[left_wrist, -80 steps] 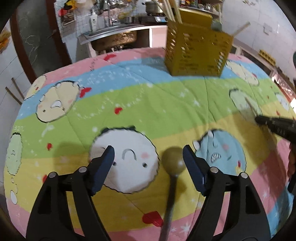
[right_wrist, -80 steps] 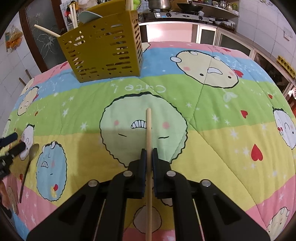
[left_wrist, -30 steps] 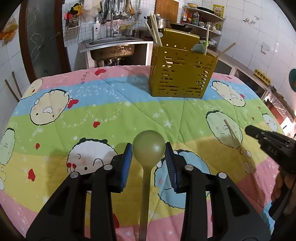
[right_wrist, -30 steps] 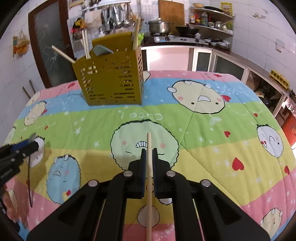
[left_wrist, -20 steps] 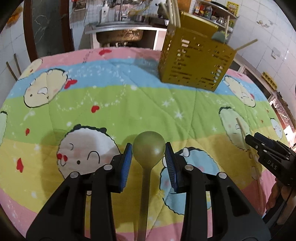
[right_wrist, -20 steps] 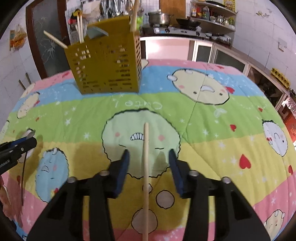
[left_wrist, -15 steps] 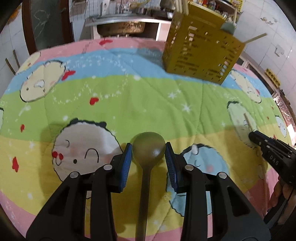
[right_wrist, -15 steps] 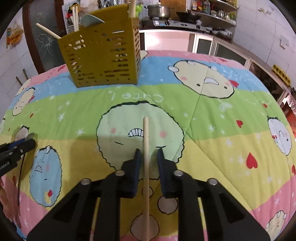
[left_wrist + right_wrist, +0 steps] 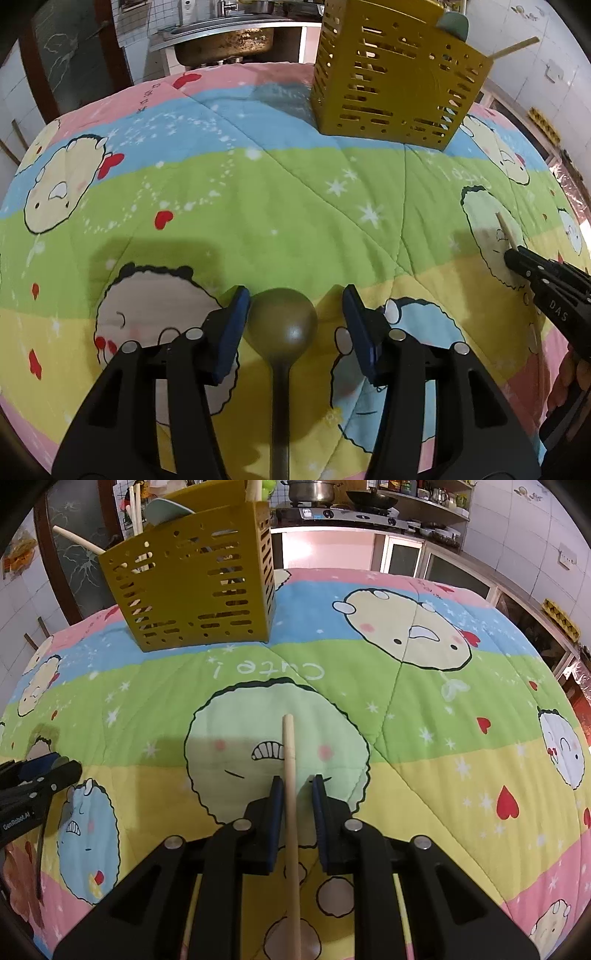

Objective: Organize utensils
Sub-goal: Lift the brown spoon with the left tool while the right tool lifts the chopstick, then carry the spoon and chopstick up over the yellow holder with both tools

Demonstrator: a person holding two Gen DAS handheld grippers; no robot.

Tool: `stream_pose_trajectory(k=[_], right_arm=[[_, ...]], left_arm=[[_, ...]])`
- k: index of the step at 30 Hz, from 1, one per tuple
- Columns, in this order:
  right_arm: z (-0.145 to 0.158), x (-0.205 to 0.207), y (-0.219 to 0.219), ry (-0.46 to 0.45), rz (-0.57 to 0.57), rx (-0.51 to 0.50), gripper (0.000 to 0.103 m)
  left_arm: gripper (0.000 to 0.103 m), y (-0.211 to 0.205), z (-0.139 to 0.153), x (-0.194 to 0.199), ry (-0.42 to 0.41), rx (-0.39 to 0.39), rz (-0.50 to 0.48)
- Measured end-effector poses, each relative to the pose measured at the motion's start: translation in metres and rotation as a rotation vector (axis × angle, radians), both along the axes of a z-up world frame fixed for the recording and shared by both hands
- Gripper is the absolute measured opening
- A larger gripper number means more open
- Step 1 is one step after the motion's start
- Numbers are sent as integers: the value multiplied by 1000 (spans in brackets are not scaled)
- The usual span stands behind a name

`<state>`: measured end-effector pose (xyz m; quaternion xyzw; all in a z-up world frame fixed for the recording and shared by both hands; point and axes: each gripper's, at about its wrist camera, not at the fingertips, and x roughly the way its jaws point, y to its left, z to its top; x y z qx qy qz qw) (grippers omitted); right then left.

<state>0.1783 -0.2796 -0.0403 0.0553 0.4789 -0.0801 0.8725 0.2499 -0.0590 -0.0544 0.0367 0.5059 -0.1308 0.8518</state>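
Observation:
An olive-brown spoon lies on the cartoon quilt between the fingers of my left gripper, which is open around its bowl; the left pad nearly touches it, the right one stands apart. A wooden chopstick lies on the quilt between the fingers of my right gripper, which is open with a small gap either side. The yellow slotted utensil holder stands at the far side, also in the right wrist view, with chopsticks and a pale spoon in it.
The colourful quilt covers the whole table. A sink stands behind the table. A stove with pots and cabinets are at the back right. The other gripper shows at each view's edge, on the right and on the left.
My left gripper has opened and let go of the spoon, which now lies on the quilt. My right gripper let go of the chopstick, then narrowed around it without closing.

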Motion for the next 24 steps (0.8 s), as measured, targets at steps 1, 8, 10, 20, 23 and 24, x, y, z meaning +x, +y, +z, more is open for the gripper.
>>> stream_pose_trajectory(k=[1, 8, 10, 20, 23, 24], right_arm=[[0, 0, 1, 2, 0, -2, 14], [4, -1, 2, -14, -6, 6, 6], [6, -3, 1, -30, -10, 13, 6], [48, -30, -6, -213, -28, 59, 6], [61, -40, -7, -276, -29, 68, 6], [65, -44, -7, -296, -30, 69, 6]], left_arm=[[41, 0, 0, 2, 4, 1, 2], [33, 5, 2, 3, 1, -23, 6], [33, 7, 4, 0, -6, -42, 14], [33, 13, 46, -37, -189, -107, 39], [33, 14, 64, -53, -263, -123, 38], [33, 15, 69, -58, -284, -130, 41]])
